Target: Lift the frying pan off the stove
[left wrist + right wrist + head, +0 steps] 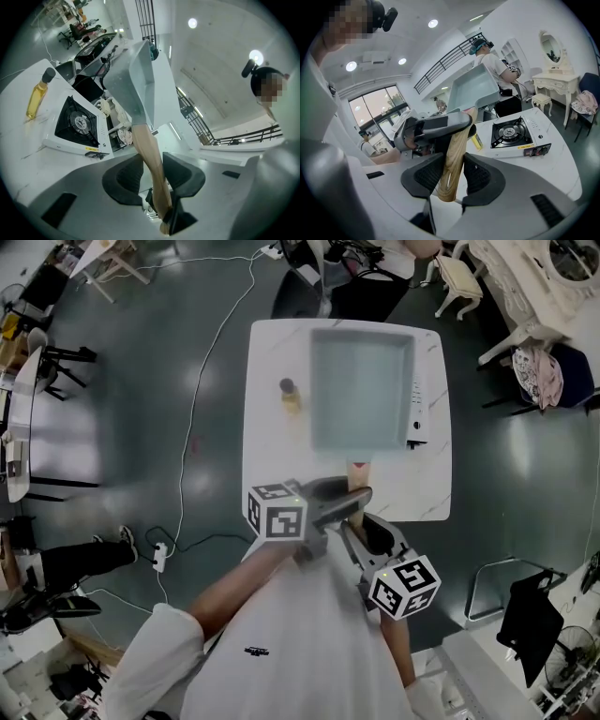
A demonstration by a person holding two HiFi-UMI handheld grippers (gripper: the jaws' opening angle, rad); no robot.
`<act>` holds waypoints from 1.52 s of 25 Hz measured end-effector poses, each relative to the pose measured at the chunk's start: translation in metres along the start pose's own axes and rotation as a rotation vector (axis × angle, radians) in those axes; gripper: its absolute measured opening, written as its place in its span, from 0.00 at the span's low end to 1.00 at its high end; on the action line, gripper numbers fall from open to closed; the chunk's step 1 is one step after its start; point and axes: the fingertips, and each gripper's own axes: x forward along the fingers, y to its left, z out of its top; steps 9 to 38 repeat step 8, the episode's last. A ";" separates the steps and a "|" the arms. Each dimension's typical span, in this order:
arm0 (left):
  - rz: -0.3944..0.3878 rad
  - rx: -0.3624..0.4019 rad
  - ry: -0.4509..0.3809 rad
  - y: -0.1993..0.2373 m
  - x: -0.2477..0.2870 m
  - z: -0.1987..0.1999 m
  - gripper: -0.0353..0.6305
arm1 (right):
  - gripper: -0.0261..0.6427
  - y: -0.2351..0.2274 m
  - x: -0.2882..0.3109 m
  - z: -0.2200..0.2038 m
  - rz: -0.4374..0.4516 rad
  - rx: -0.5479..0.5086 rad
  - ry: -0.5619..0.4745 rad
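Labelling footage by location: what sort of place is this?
Probably a staged studio hall, not a kitchen: portable stove on a white table, cable across the floor, dressing table nearby.

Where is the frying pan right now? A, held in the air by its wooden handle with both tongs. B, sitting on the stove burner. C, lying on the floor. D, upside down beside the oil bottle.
A: the left tongs and right tongs both clamp the wooden handle, and the frying pan hangs in the air while the stove burner sits bare.
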 end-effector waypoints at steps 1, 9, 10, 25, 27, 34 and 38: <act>0.000 0.000 0.001 0.000 0.000 -0.001 0.24 | 0.23 0.000 0.000 -0.001 0.000 0.000 -0.001; -0.002 0.002 0.002 -0.002 -0.002 -0.003 0.24 | 0.23 0.003 -0.002 -0.002 -0.002 0.002 -0.005; -0.002 0.002 0.002 -0.002 -0.002 -0.003 0.24 | 0.23 0.003 -0.002 -0.002 -0.002 0.002 -0.005; -0.002 0.002 0.002 -0.002 -0.002 -0.003 0.24 | 0.23 0.003 -0.002 -0.002 -0.002 0.002 -0.005; -0.002 0.002 0.002 -0.002 -0.002 -0.003 0.24 | 0.23 0.003 -0.002 -0.002 -0.002 0.002 -0.005; -0.002 0.002 0.002 -0.002 -0.002 -0.003 0.24 | 0.23 0.003 -0.002 -0.002 -0.002 0.002 -0.005; -0.002 0.002 0.002 -0.002 -0.002 -0.003 0.24 | 0.23 0.003 -0.002 -0.002 -0.002 0.002 -0.005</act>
